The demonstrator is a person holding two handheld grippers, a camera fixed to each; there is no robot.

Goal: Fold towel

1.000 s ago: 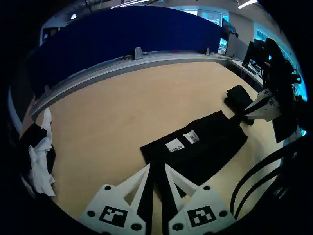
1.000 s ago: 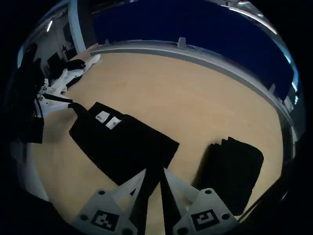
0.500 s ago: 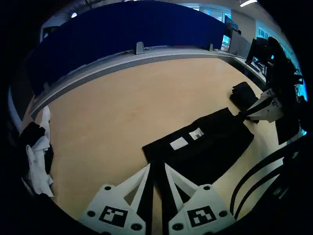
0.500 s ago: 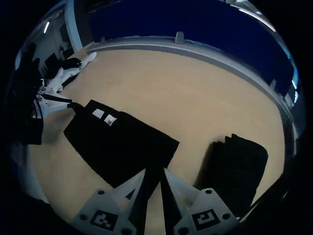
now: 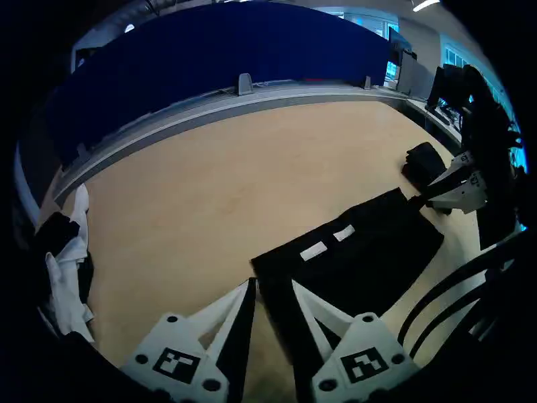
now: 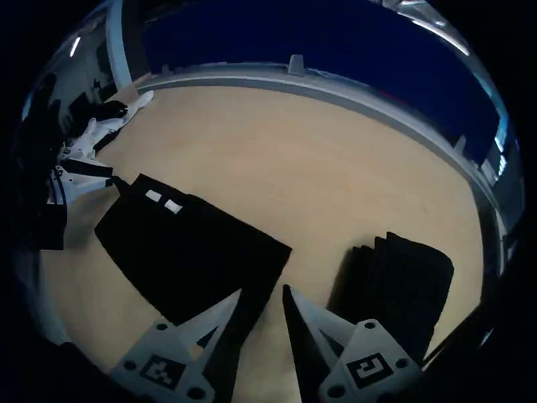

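A long, flat-folded black towel [image 5: 362, 255] is lying on a light wooden table [image 5: 201, 181], with two small white labels [image 5: 314, 251] showing on its upper face near one end. In the left gripper view, the towel's near corner is reaching in between the white fingers of the left gripper [image 5: 272, 285], and the cloth is stretching away toward the upper right. The jaws of this gripper are standing spread, with a clear gap between them, and they are gripping nothing; whether a finger is brushing the cloth cannot be told. In the right gripper view, the opposite end of the towel [image 6: 181, 248] is lying under and between the fingers of the right gripper [image 6: 262, 292], whose jaws are likewise standing apart and pinching nothing. Farther off in that view, the left gripper is pointing at the labelled corner. Just beside the towel's end, a stack of folded black cloth [image 6: 403, 289] is resting on the table. Well apart, at the far side, a loose heap of white and black cloth [image 5: 67, 269] is lying. A dark blue partition [image 5: 201, 60] is running along the table's back edge.
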